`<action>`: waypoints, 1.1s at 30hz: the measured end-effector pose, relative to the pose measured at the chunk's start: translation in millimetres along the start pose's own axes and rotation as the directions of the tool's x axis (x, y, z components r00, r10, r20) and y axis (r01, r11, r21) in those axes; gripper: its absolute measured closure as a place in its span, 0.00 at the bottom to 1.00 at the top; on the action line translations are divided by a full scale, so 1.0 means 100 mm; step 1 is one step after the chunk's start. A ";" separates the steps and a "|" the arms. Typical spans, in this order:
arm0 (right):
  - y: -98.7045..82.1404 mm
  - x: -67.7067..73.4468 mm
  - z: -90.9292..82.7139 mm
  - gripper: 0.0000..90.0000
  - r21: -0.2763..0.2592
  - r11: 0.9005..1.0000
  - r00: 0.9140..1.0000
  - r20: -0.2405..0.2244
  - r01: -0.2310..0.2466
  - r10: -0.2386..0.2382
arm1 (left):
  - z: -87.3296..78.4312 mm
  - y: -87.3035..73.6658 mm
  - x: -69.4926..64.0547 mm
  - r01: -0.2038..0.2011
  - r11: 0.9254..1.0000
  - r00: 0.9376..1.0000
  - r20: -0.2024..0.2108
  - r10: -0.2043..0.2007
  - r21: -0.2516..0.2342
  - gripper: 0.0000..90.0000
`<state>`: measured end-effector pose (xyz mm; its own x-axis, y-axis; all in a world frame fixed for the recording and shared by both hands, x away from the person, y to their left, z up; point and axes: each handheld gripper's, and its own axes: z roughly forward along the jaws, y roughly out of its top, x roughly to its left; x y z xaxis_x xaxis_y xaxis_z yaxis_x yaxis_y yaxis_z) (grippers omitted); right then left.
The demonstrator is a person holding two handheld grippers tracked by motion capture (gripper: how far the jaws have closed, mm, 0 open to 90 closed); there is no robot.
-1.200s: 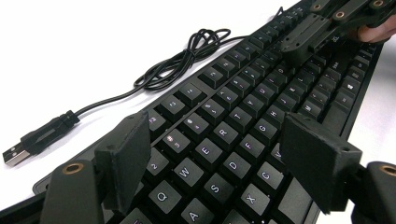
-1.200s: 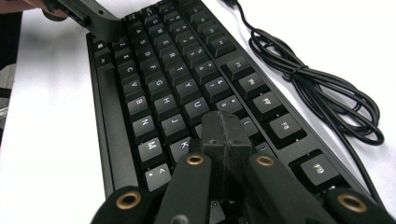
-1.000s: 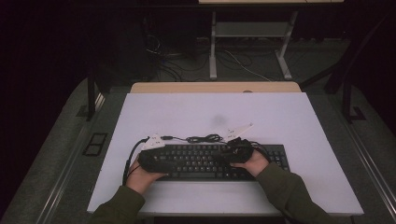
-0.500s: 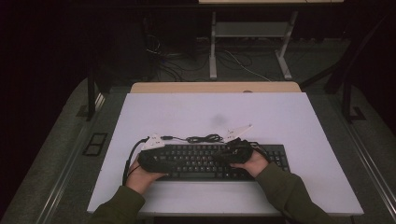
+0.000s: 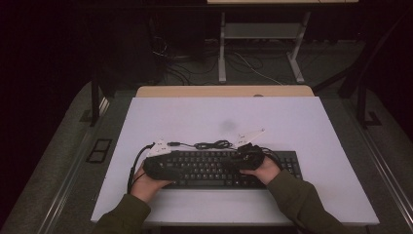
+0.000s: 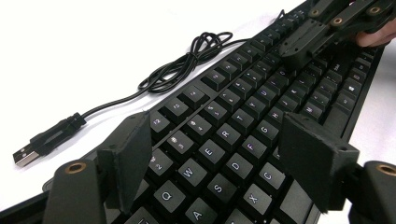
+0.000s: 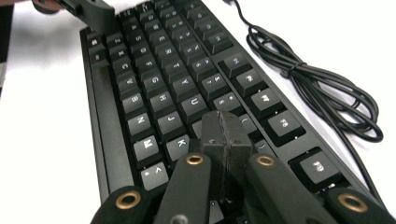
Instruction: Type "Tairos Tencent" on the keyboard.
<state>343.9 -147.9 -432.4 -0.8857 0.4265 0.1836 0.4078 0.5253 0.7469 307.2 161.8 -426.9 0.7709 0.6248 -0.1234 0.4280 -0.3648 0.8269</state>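
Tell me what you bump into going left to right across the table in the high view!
Left gripper → black keyboard → right gripper → bare white table.

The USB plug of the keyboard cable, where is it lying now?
In the left gripper view, the USB plug lies on the white table at the left, behind the keyboard, unplugged, beside its coiled cable.
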 end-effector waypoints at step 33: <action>-0.01 -0.10 -0.10 0.38 -0.133 0.989 0.997 0.043 -0.064 0.071 | -0.02 -0.04 0.01 -0.039 0.996 0.998 0.043 0.036 0.077 0.96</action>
<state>350.2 -159.6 -428.4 -0.8442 0.4941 0.2081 0.4309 0.3944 0.8117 305.1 165.2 -428.8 0.8053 0.5811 -0.1174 0.4330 -0.4412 0.7860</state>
